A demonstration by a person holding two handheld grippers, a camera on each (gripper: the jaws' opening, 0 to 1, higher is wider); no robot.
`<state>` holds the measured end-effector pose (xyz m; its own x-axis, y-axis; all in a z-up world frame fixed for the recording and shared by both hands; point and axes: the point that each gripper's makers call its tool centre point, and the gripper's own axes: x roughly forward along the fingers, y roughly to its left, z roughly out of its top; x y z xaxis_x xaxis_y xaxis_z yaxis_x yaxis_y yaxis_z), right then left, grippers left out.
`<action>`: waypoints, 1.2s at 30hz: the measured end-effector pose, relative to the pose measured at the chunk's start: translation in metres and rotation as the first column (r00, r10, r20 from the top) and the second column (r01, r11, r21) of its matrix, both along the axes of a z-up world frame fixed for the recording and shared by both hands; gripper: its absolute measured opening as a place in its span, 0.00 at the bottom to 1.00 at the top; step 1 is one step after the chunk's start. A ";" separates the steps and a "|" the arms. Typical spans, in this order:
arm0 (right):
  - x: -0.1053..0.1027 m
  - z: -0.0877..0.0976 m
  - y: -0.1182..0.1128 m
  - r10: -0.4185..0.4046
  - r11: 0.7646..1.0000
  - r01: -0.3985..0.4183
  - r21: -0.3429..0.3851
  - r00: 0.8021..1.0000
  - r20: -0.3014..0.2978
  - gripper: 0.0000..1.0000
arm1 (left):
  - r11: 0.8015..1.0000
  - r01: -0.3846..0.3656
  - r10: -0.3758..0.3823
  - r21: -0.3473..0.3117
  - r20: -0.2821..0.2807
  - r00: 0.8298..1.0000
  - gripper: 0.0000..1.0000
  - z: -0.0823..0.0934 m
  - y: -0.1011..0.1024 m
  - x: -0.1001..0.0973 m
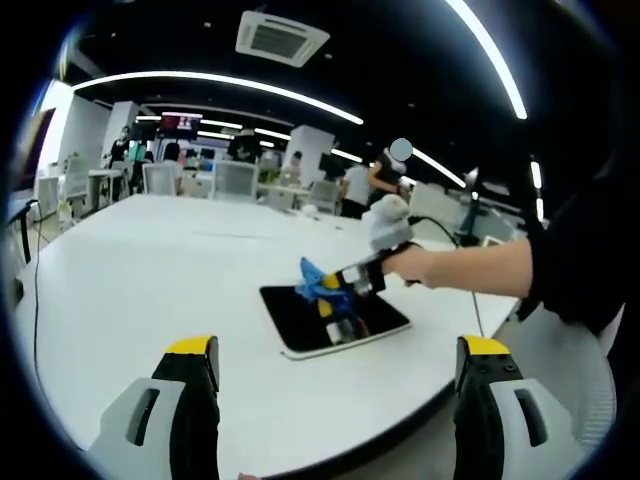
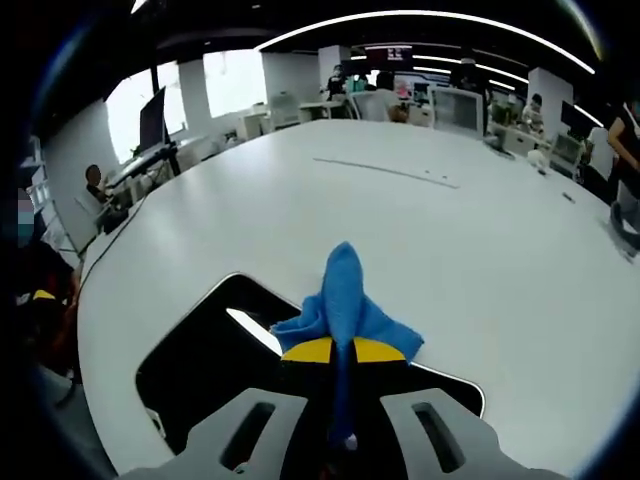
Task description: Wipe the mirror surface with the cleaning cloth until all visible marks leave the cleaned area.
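- The white table [image 1: 130,290] is the biggest thing I have in front of me — a broad, rounded top running off toward an office of desks and chairs, with people standing at the far end under long ceiling lights.
- On it, near the edge closest to me, lies the mirror [image 1: 300,315], a flat dark rectangle with rounded corners and a pale border; from my right gripper view its black surface [image 2: 200,360] throws back a bright strip of the ceiling light.
- A person's hand [image 1: 425,265] and dark sleeve reach in from the right of my left gripper view, holding the right gripper [image 1: 338,295] down over the mirror.
- My left gripper [image 1: 338,362] hangs above the table's near edge, its yellow-tipped jaws spread wide with nothing between them, well apart from the mirror.
- In the right gripper view, the right gripper [image 2: 336,349] has its jaws pressed together on the cleaning cloth [image 2: 345,300].
- The cloth is blue and bunched — a fold sticks up past the yellow tips, and it sits over the mirror; in my left gripper view I see it [image 1: 315,278] at the mirror's far side.
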<state>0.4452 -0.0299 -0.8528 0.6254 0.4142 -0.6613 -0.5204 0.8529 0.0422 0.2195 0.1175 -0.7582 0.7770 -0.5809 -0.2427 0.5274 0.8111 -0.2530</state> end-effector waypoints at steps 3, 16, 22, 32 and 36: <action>0.000 -0.001 -0.012 -0.009 1.000 0.009 -0.004 1.000 0.000 0.00 | 1.000 0.002 -0.002 0.002 -0.003 1.000 0.99 -0.001 0.000 0.000; -0.007 0.001 -0.023 -0.037 0.999 0.037 -0.016 0.999 0.004 0.00 | 1.000 0.000 0.000 -0.001 -0.001 1.000 0.99 0.000 0.000 0.000; -0.009 0.002 -0.023 -0.042 0.999 0.043 0.028 0.999 -0.027 0.00 | 1.000 -0.012 0.012 -0.001 -0.004 1.000 0.99 0.000 0.002 0.001; -0.024 0.003 -0.019 -0.009 1.000 0.009 0.022 1.000 -0.024 0.00 | 1.000 -0.019 0.020 -0.015 0.014 1.000 0.99 0.003 0.002 0.002; -0.030 0.001 -0.019 0.014 1.000 -0.014 0.010 0.999 -0.047 0.00 | 0.999 -0.029 0.029 -0.016 0.012 1.000 0.99 0.003 0.004 0.002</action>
